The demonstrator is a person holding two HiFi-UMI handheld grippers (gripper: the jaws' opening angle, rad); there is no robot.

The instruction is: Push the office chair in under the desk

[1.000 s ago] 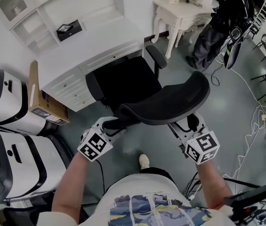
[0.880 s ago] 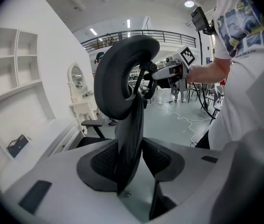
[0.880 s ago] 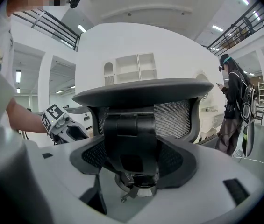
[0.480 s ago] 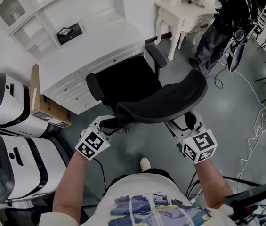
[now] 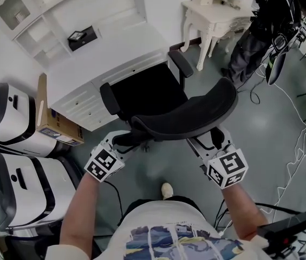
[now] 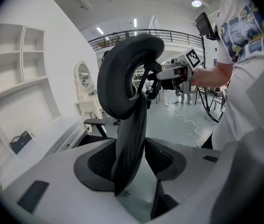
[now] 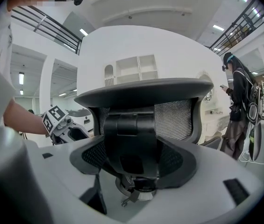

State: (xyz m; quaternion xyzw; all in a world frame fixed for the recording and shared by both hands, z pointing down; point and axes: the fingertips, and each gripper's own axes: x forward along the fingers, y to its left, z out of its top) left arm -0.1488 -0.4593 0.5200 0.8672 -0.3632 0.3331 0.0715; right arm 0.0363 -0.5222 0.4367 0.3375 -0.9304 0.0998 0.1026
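- Our left gripper (image 5: 122, 139) had the side edge of the backrest (image 5: 188, 118) between its jaws, which had just been opening. One pad stood clear of the edge, so it was no firm hold.
- Our right gripper (image 5: 213, 138) was spread wide and clamped on the back support (image 7: 134, 139) behind the mesh.
- To push well, we judged we should drive evenly from both sides, low and level, so the office chair (image 5: 158, 99) would roll straight and not swivel.
- The chair's seat sat at the kneehole of the desk (image 5: 104, 50), not yet fully under.
- Its armrests (image 5: 180, 63) looked likely to meet the desk front first.
- A cardboard box (image 5: 50, 118) and white machines (image 5: 17, 188) crowded the left side.
- Cables (image 5: 293, 140) trailed on the floor to the right.
- Farther off, a person (image 5: 261, 26) stood by a white table (image 5: 212, 10), well apart from the chair.
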